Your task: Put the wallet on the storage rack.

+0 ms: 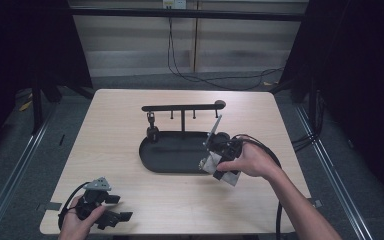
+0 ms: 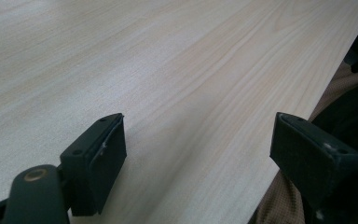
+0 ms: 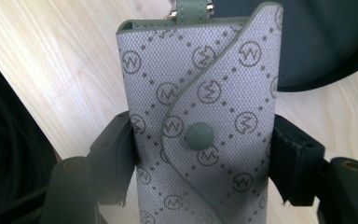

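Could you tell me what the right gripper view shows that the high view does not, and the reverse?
The right gripper view alone shows the grey key pouch up close: its monogram pattern, curved flap and round snap button, with a finger pressed against each side. The high view alone shows the black hook stand with a key fob hanging from it, and the left gripper held open near the table's front corner. Both show the right gripper, the pouch, the black oval tray and the wooden table.

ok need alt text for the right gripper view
A grey patterned key pouch with a snap button is clamped between the right gripper's two black jaws, above a light wood table. A black tray's edge shows at upper right.
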### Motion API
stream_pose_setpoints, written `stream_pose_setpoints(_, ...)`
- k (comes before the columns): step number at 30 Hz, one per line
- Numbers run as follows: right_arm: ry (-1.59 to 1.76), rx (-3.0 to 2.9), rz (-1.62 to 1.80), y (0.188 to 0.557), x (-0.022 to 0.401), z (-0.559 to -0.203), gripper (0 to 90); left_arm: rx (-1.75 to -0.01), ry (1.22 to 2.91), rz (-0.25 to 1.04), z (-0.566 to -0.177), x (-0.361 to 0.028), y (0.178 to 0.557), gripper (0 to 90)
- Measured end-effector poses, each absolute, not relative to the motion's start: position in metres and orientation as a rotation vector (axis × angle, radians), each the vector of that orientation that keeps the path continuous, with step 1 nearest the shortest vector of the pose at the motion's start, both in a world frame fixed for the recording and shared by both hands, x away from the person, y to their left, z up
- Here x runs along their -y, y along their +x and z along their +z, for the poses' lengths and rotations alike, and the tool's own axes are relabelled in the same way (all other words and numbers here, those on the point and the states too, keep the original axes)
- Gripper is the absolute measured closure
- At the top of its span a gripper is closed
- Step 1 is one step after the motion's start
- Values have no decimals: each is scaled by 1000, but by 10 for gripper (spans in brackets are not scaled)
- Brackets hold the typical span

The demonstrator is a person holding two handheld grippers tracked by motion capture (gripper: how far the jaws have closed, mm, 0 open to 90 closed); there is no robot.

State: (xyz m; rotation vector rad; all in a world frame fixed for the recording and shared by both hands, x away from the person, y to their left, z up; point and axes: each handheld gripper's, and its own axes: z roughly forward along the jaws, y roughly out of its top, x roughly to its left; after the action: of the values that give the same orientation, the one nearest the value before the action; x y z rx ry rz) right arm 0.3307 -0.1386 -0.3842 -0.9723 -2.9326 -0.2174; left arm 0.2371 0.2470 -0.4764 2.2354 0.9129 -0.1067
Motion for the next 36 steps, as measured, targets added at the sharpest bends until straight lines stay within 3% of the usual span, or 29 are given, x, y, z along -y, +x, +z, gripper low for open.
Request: stream_pose_setpoints(36, -1454, 2660, -461, 364, 179, -380, 322, -944, 2254, -102, -476, -248, 238, 183)
